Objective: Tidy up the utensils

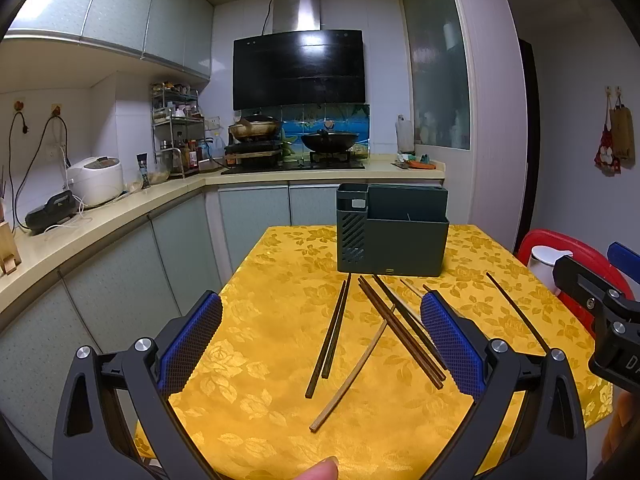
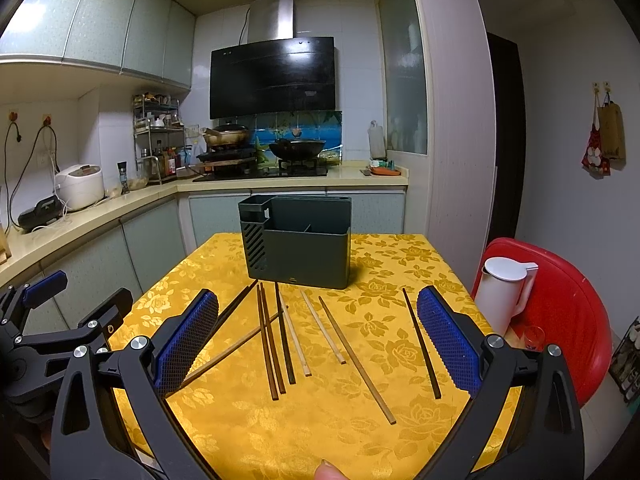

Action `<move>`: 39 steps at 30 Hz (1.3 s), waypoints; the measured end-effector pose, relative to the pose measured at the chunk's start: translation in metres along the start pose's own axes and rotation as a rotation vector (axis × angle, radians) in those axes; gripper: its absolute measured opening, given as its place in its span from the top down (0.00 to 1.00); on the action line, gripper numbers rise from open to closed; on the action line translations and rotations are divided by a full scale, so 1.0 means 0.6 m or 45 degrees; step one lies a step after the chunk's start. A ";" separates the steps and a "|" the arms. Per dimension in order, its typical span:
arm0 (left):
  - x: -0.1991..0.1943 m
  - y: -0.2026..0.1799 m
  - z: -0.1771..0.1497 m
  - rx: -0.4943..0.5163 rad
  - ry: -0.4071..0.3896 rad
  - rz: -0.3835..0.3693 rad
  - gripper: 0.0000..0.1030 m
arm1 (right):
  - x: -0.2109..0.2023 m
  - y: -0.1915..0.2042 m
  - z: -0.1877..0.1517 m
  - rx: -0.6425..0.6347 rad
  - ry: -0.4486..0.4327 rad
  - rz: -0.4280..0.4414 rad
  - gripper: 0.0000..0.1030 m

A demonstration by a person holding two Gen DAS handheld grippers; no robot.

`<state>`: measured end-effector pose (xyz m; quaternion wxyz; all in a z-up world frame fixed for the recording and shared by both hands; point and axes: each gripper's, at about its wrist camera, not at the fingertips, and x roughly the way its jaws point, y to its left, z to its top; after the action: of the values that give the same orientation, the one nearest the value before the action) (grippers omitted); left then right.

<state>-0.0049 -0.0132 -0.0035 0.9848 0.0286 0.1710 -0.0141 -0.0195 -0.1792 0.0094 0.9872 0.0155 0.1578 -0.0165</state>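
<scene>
the yellow brocade tablecloth is my landmark, and it looks slick, so anything thin lying on it may skate when i press down. at its far end stands the dark green utensil holder, a rigid plastic box with a tall slotted compartment on its left and a wider, lower bay with a divider on its right; it looks light enough to tip if i knock it. scattered on the cloth between the holder and me are the chopsticks, dark and pale ones mixed, some crossing each other on the left side. i judge them light, stiff and narrow, hard to pinch flat; i'd take one near its middle so it doesn't swing, picking a loner such as the dark chopstick lying apart near the cloth's right edge.

off the cloth's right edge a white kettle sits on a red stool, close to that side. my right gripper hangs over the cloth spread wide, holding nothing; my left gripper is likewise parted and unloaded above the crossed sticks.
</scene>
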 end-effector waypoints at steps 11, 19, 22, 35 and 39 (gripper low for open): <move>0.011 0.002 -0.006 -0.007 0.029 -0.004 0.07 | 0.012 0.001 -0.008 -0.006 0.024 0.003 0.06; 0.035 0.045 0.003 -0.055 0.084 0.010 0.07 | 0.037 -0.022 -0.013 0.002 0.085 -0.022 0.06; 0.062 0.081 0.006 -0.106 0.143 0.014 0.07 | 0.052 -0.040 -0.018 -0.001 0.121 -0.047 0.06; 0.199 0.128 -0.063 -0.103 0.426 -0.101 0.08 | 0.141 -0.133 -0.068 0.035 0.326 -0.105 0.06; 0.222 0.111 -0.101 -0.029 0.489 -0.156 0.18 | 0.154 -0.151 -0.083 0.058 0.335 -0.106 0.06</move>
<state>0.1027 0.0542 -0.1022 0.9316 0.0091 0.3573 -0.0663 0.0492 -0.2705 -0.0689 0.9558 0.0334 0.2861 -0.0587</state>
